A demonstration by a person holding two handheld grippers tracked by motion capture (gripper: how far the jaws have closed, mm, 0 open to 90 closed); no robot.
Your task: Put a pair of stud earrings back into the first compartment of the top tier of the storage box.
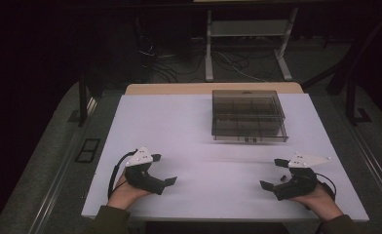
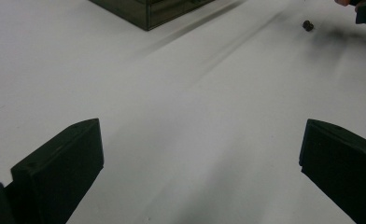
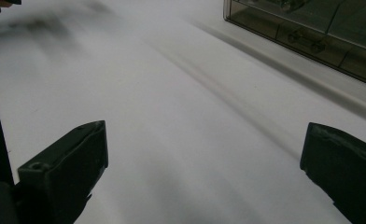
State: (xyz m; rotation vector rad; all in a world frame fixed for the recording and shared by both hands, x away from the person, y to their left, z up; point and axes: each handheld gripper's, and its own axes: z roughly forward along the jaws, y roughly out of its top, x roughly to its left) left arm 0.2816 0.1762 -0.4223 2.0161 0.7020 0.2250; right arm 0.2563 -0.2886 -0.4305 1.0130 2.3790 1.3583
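Tabletop: a white rectangular tabletop point(image 1: 203, 146) with a pale wooden edge showing along its far side.

Box: a smoked-transparent plastic compartment box point(image 1: 248, 115) with its lid closed sits toward 1 o'clock on the tabletop, well apart from both grippers. Dividers show through the lid; what lies in the compartments is too dim to tell. In the left gripper view its corner point(image 2: 148, 11) shows at 11 o'clock; in the right gripper view its front wall point(image 3: 312, 42) shows at 2 o'clock.

Small object: a small dark round piece point(image 2: 307, 25) lies on the bare tabletop at 1 o'clock in the left gripper view, close to the other gripper. In the high view it is a dark speck point(image 1: 281, 178) between the right gripper's fingers.

Left gripper: the left gripper point(image 1: 162, 169) rests at 8 o'clock on the tabletop, held by the person's left hand point(image 1: 123, 192). Its fingers point(image 2: 59, 170) are spread wide, released, with nothing between them.

Right gripper: the right gripper point(image 1: 273, 173) rests at 4 o'clock, held by the person's right hand point(image 1: 318, 199). Its fingers point(image 3: 64, 172) are likewise spread apart, grasping nothing.

Floor: cables point(image 1: 228, 63) and a grey metal stand point(image 1: 247, 29) lie beyond the tabletop at 12 o'clock.
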